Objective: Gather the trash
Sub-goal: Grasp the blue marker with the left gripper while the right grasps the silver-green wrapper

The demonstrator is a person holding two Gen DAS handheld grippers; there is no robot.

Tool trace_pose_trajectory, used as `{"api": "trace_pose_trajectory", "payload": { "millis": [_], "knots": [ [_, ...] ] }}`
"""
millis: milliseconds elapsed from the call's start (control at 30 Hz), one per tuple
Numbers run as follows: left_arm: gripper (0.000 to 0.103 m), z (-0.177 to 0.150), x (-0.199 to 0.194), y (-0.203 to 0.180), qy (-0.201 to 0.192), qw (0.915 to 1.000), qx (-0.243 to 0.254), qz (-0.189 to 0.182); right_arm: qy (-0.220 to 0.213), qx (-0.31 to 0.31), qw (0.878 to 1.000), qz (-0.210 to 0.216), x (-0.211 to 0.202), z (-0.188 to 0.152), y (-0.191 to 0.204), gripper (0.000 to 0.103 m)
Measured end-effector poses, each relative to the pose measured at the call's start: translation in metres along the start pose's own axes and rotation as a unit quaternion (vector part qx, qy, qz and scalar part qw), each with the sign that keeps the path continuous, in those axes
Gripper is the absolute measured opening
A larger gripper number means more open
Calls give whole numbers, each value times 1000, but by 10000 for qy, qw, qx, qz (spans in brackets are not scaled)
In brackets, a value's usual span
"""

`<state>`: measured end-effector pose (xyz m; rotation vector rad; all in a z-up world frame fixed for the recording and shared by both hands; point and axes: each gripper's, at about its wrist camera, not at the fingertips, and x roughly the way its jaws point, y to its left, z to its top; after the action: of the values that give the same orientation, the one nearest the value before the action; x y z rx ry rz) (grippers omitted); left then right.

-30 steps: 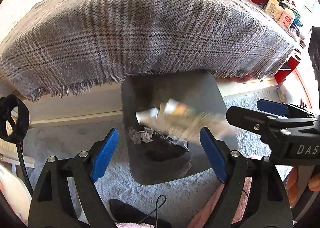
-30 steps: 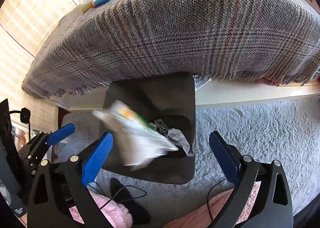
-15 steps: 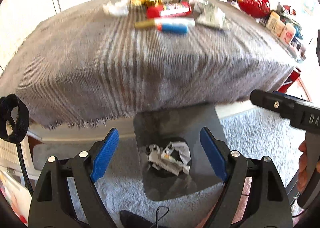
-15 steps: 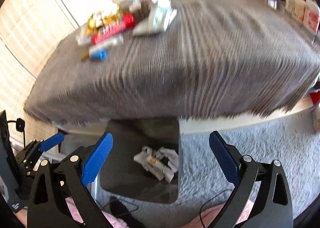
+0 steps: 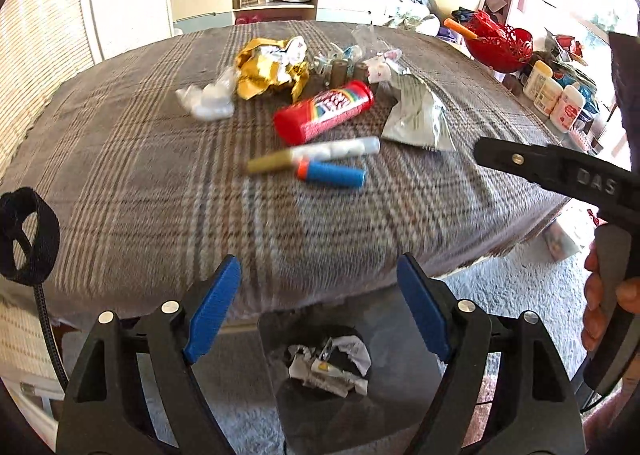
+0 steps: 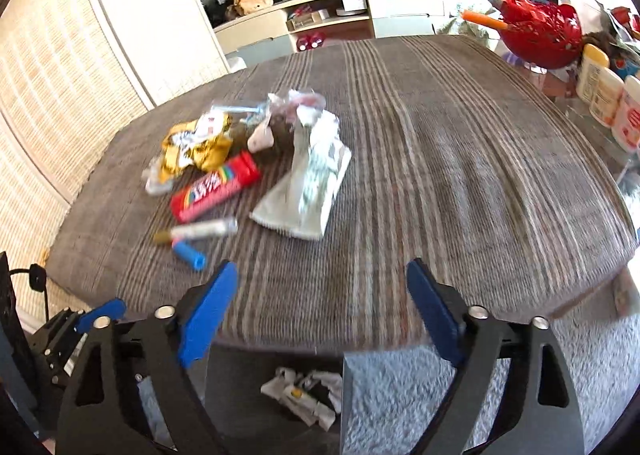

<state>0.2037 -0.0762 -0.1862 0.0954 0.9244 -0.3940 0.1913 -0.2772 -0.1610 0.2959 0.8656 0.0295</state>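
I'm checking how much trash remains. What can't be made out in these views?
- Bin: its depth, both views; crumpled wrappers cover the bottom and the grippers cut its sides.
- Red tube: label, right view, motion blur.
- Small items behind the gold wrapper: kind unclear, left view, too small.

Colours, patterns on table and floor

Grey-brown plaid cloth (image 5: pixel 160 191); red tube (image 5: pixel 324 111) with rainbow print; crumpled gold wrapper (image 5: pixel 268 71); blue cylinder (image 5: pixel 332 174) with orange end; white stick (image 5: pixel 316 153) with gold tip; pale grey-white pouch (image 6: pixel 308 183); red bowl (image 6: pixel 540 33); dark grey bin (image 5: pixel 320 407) holding white crumpled paper (image 5: pixel 328 369); light grey shaggy rug (image 6: pixel 420 395); blue pads (image 5: pixel 212 309) on black frames.
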Motion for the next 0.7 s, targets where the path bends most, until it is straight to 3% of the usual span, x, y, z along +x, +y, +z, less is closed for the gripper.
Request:
{"api": "trace_pose_trajectory", "payload": {
  "millis": [133, 300, 500, 600, 700],
  "knots": [
    [73, 13, 8, -5, -16, 9999, 35, -98, 41, 5, 10000, -3, 22, 13, 1, 68],
    [64, 23, 18, -9, -3, 9997, 62, -222, 152, 87, 9998, 53, 41, 20, -3, 68],
    [62, 30, 33, -14, 29, 9995, 200, -227, 137, 6, 9998, 114, 52, 25, 2, 67],
    [62, 36, 39, -16, -25, 9995, 284, -148, 128, -29, 9998, 139, 57, 30, 4, 56],
    [61, 42, 44, -16, -54, 9993, 349, -113, 117, -85, 9998, 154, 61, 33, 7, 54]
  ]
}}
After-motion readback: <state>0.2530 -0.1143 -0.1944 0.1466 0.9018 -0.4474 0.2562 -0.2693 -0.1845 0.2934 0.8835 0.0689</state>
